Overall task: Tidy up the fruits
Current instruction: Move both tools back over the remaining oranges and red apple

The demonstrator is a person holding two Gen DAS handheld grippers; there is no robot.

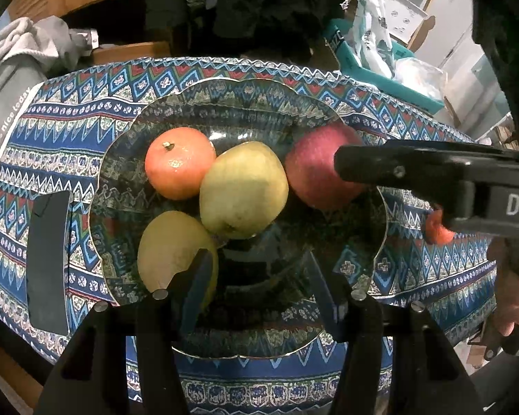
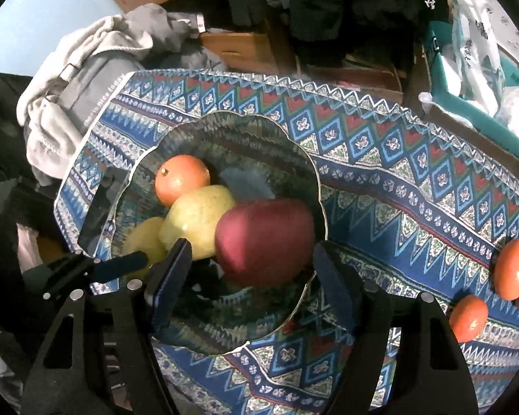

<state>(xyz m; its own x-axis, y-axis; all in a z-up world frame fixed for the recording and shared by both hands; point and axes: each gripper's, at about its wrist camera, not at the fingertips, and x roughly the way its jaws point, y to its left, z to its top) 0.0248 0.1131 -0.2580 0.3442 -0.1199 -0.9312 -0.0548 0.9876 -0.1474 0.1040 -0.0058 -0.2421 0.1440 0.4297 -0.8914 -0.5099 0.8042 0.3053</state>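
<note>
Black plastic gripper fingers with blue pads fill the bottom of each wrist view. From the left wrist, the left gripper point(image 1: 256, 287) hangs over the near part of a clear glass plate with a scalloped, gilt-edged rim point(image 1: 380, 231); its jaws stand apart with nothing between them, and one pad lies just beside a matte yellow pear point(image 1: 169, 249) at the plate's near left. Whether the pad touches the pear cannot be told.

From the right wrist, the right gripper point(image 2: 251, 276) has its jaws on either side of a smooth, dark red apple point(image 2: 264, 240) that sits at the plate's right rim. Gaps show between both pads and the skin, so the jaws are open and not gripping.

On the plate, a larger yellow-green pear with faint speckles point(image 1: 244, 188) lies in the middle, touching the red apple on one side and a glossy orange tangerine with a short stem stub point(image 1: 178, 162) on the other. Two more shiny orange tangerines point(image 2: 513, 268) point(image 2: 467, 316) lie on the cloth near the worktop's right edge, well apart from the plate.

Covering the worktop is a woven-look cloth with blue, red and white zigzag and diamond bands point(image 1: 86, 124). White lettering along its left edge reads in part "is nice today". A flat black rectangular object point(image 1: 48, 259) rests on the cloth by the left edge. White letters "DA" show on the right gripper's body.
</note>
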